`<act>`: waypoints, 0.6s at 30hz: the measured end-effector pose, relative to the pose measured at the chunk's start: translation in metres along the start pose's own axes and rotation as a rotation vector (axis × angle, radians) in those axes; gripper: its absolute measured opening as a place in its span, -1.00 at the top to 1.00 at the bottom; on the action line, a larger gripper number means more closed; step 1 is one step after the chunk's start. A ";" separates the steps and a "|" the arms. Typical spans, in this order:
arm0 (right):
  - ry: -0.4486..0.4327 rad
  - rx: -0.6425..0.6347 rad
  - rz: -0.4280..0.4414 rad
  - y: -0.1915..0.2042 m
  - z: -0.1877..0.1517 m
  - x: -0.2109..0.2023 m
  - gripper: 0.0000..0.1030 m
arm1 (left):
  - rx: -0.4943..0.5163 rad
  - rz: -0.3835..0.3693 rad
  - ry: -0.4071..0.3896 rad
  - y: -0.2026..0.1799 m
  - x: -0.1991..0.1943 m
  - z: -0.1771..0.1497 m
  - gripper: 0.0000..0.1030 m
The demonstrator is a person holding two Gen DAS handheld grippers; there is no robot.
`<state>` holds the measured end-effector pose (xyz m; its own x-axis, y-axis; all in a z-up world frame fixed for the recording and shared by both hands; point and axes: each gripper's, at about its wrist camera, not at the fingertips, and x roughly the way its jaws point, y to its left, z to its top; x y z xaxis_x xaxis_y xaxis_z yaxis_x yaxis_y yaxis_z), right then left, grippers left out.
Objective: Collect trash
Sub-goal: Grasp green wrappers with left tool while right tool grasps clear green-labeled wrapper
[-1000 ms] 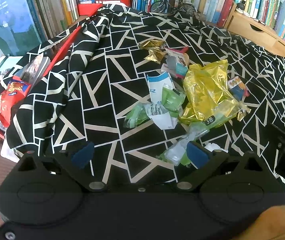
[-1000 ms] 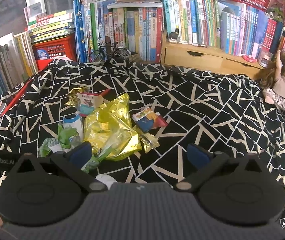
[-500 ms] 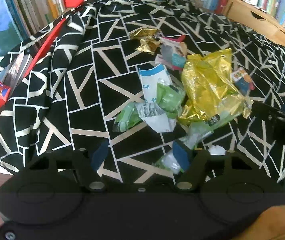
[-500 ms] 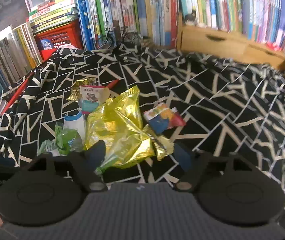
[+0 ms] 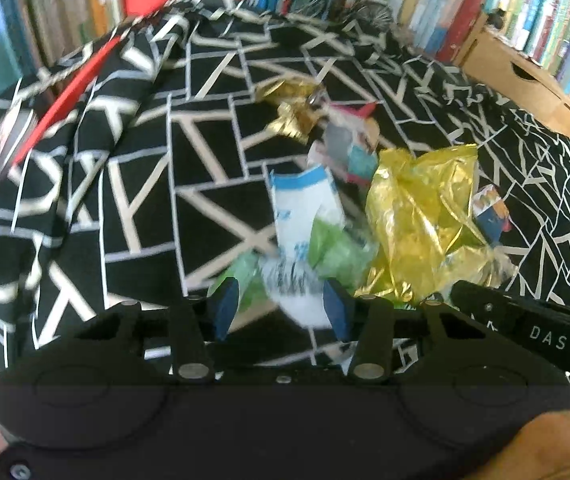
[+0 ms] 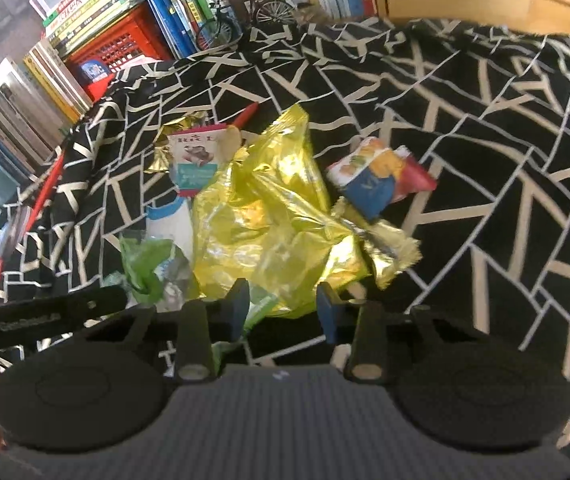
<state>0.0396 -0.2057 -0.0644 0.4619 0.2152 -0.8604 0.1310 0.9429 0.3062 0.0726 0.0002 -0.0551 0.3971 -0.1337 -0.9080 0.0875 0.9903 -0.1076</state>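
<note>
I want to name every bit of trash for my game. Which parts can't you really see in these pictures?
- White and green wrappers: motion blur in the left wrist view smears their print.
- Near edge of the yellow foil bag: hidden behind the right tool in the right wrist view.
- Gold wrapper: mostly covered there by the fish snack packet.
- Book spines: too small and blurred to read.

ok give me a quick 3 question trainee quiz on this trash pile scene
1. True or false: the yellow foil bag lies on a plain white sheet.
2. Which piece sits between the left gripper fingers: A white and blue wrapper, B model bicycle, C red crate?
3. Fill in: the right gripper points at the ____ foil bag.

Key: 1 false, it is a black and white patterned cloth. 2 A. 3 yellow.
</note>
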 end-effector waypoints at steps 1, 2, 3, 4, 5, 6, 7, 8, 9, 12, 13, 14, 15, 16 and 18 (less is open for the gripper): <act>0.003 0.003 0.014 0.001 0.001 0.002 0.20 | 0.013 -0.002 -0.009 -0.002 0.000 0.002 0.13; 0.007 0.005 0.029 0.003 0.003 0.004 0.23 | 0.020 -0.005 -0.014 -0.003 0.001 0.003 0.13; 0.013 0.003 0.039 0.004 0.004 0.006 0.25 | 0.024 -0.009 -0.018 -0.004 0.002 0.003 0.13; 0.020 0.001 0.046 0.007 0.004 0.009 0.30 | 0.024 -0.017 -0.021 -0.004 0.003 0.004 0.13; 0.030 -0.001 0.049 0.008 0.006 0.013 0.38 | 0.023 -0.024 -0.022 -0.004 0.004 0.004 0.13; 0.040 -0.003 0.052 0.010 0.007 0.016 0.42 | 0.023 -0.031 -0.021 -0.004 0.005 0.004 0.13; 0.055 -0.006 0.053 0.011 0.007 0.021 0.52 | 0.029 -0.034 -0.020 -0.004 0.006 0.004 0.13; 0.068 -0.009 0.051 0.013 0.008 0.024 0.61 | 0.041 -0.036 -0.019 -0.004 0.007 0.003 0.12; 0.080 -0.012 0.050 0.014 0.008 0.026 0.61 | 0.059 -0.034 -0.022 -0.005 0.007 0.002 0.09; 0.086 0.002 0.061 0.010 0.008 0.025 0.65 | 0.145 0.001 -0.066 -0.011 0.006 -0.003 -0.11; 0.086 0.011 0.062 0.008 0.008 0.024 0.67 | 0.171 0.014 -0.079 -0.013 0.005 -0.005 -0.16; 0.083 0.023 0.059 0.006 0.008 0.022 0.69 | 0.202 0.024 -0.091 -0.015 0.005 -0.006 -0.18; 0.079 0.034 0.056 0.003 0.009 0.019 0.70 | 0.225 0.024 -0.099 -0.017 0.004 -0.006 -0.19; 0.073 0.043 0.053 0.000 0.010 0.017 0.71 | 0.248 0.020 -0.104 -0.019 0.004 -0.006 -0.20; 0.054 0.063 0.039 -0.007 0.010 0.010 0.72 | 0.272 0.001 -0.106 -0.022 0.005 -0.006 -0.24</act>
<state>0.0517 -0.2129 -0.0710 0.4203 0.2660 -0.8675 0.1697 0.9161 0.3631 0.0672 -0.0221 -0.0592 0.4891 -0.1497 -0.8593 0.3234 0.9461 0.0193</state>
